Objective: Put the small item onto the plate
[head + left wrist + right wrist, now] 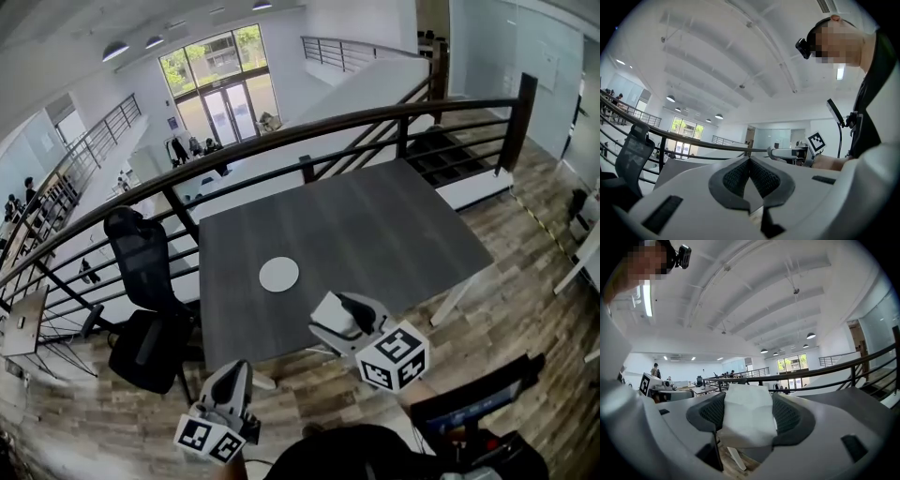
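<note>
You hold one small item [746, 427], white and creased like folded tissue or thin cloth, and it sits in your right gripper [751, 401], not yet on the plate. That gripper's jaws stand wide, with the dark ribbed pads pressing on the item from both sides at its middle, and its top and bottom edges stick out past them. Your left gripper [750, 161] is closed, pad against pad, with nothing between them. In the head view both grippers hang at the near edge of the table [375, 234], the right one just at that edge and the left one lower and off to the side over the wooden floor. The plate [278, 274], round and white, lies flat on the dark grey top, ahead and a little left of the right gripper and apart from it. By its look the item is light and soft. It should crush rather than break, it is unlikely to slip from ribbed pads, and it may cling to a pad or drift when let go. The hold across its middle looks the sound one. Count one item, one plate, one table, two grippers, and one black chair [141, 281] by the table's left side.
</note>
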Tool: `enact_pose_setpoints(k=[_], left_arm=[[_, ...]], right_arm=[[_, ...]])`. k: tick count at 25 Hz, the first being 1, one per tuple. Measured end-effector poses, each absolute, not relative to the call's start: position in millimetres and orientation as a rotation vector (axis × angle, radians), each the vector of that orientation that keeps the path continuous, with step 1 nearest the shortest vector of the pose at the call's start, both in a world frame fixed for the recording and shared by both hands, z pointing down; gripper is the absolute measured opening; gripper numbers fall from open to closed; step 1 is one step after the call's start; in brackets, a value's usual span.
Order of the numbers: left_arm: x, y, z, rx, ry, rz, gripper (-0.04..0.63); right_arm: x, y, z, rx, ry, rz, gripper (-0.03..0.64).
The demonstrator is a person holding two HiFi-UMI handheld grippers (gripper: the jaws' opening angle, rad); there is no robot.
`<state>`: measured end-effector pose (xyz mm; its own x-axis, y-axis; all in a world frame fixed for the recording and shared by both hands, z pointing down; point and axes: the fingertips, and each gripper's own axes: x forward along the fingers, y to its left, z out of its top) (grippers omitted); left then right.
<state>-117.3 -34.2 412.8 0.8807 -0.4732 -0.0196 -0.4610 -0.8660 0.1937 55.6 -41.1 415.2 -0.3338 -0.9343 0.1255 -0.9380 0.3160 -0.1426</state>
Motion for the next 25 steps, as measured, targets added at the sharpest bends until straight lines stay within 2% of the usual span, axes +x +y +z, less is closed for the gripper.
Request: enact_pose_setpoints(k=[9,15,25], left_arm=[[-102,-54,410,2.886,-0.593,-0.104,0.003],[-118,-88,419,2.881,-0.583,-0.092,0.003],[-79,-143,414,2.866,-0.651,-0.060,0.003]], right_arm=[[69,-51,405,1.907,-2.471,0.327,0.318],[55,-85,408,1.922,-2.468,0.351,0.318],[93,-165,418,1.852,-2.482,0.377,0.318]])
